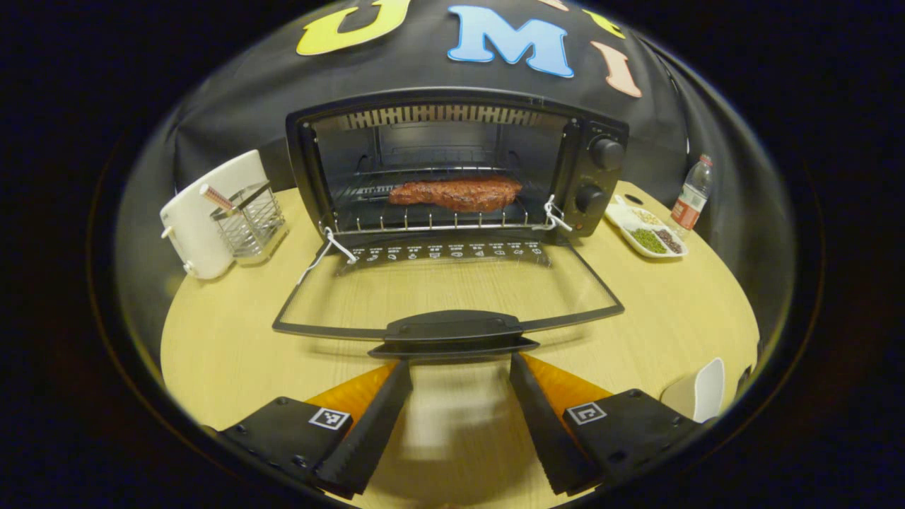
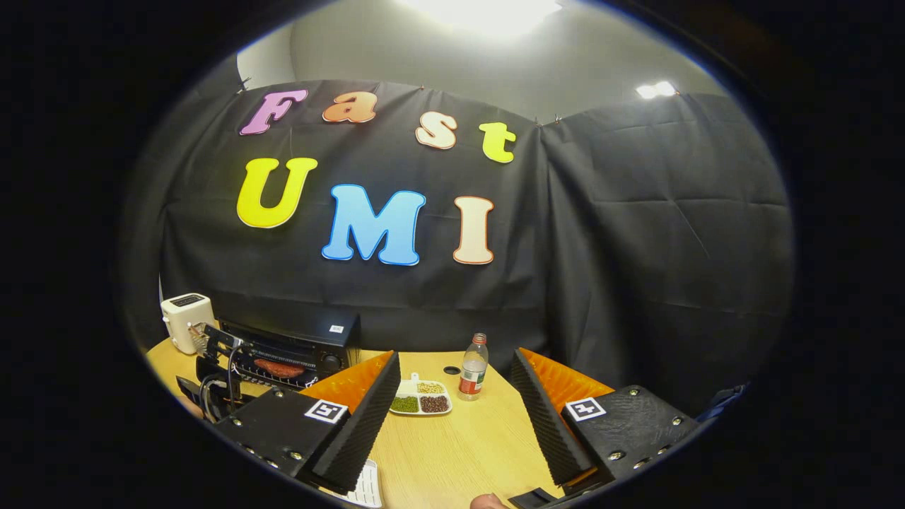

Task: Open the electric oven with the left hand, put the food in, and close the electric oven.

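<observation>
Black electric oven (image 1: 452, 166) at desk's far edge, glass door (image 1: 447, 283) fully down, reddish-brown meat slab (image 1: 456, 193) on rack. Left gripper (image 1: 459, 367) fingers apart, just short of door handle (image 1: 452, 329). Right gripper (image 2: 456, 382) fingers apart, holding nothing.

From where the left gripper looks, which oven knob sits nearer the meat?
The lower knob. It sits level with the meat on the rack, while the upper knob is higher, by the oven's top.

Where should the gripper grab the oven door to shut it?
Probably the raised handle along the front edge of the open oven door. The door lies flat, the handle pointing at the open left gripper, so come straight from the front, fingers above and below the bar, then lift.
</observation>
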A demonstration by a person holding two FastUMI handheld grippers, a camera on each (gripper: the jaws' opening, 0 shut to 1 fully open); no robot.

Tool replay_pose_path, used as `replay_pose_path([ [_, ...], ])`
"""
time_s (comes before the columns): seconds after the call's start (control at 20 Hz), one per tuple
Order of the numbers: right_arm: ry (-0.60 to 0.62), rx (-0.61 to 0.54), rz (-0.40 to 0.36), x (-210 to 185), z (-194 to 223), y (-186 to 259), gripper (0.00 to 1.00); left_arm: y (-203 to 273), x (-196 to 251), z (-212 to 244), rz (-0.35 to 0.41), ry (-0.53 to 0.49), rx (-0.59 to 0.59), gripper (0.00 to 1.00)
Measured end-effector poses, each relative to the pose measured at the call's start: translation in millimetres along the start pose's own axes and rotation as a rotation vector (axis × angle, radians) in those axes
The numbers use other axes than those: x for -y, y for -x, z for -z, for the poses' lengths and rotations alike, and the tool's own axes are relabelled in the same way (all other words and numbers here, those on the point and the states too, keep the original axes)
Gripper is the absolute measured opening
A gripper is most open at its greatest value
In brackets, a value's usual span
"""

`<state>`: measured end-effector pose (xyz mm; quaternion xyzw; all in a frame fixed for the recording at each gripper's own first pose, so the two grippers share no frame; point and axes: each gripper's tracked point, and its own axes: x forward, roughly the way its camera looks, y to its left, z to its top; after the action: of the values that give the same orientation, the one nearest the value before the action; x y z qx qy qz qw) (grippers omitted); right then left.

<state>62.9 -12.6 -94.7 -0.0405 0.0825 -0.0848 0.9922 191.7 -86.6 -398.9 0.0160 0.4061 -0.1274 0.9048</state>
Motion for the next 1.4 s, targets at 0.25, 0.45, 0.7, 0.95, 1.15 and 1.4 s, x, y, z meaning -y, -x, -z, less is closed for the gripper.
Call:
replay_pose_path([
  [0.25, -0.013, 0.002, -0.019, -4, 1, 2, 0.96, 16, 1, -23, 0.01, 0.003, 0.051, 1.0],
  [0.45, -0.032, 0.004, -0.028, -4, 2, -1, 0.96, 23, 0, -42, 0.016, -0.003, 0.09, 0.95],
  [0.7, -0.037, 0.007, -0.028, -6, 3, -2, 0.96, 32, -3, -68, 0.015, -0.016, 0.146, 0.95],
  [0.95, -0.044, 0.006, -0.013, -4, 2, -5, 0.96, 37, -6, -100, 0.007, -0.058, 0.217, 1.0],
  [1.15, -0.044, 0.008, -0.001, -5, 1, -7, 0.96, 35, -7, -131, 0.01, -0.091, 0.277, 0.95],
  [1.4, -0.045, 0.009, 0.001, -12, 0, -7, 0.96, 33, -7, -171, 0.025, -0.103, 0.375, 0.96],
])
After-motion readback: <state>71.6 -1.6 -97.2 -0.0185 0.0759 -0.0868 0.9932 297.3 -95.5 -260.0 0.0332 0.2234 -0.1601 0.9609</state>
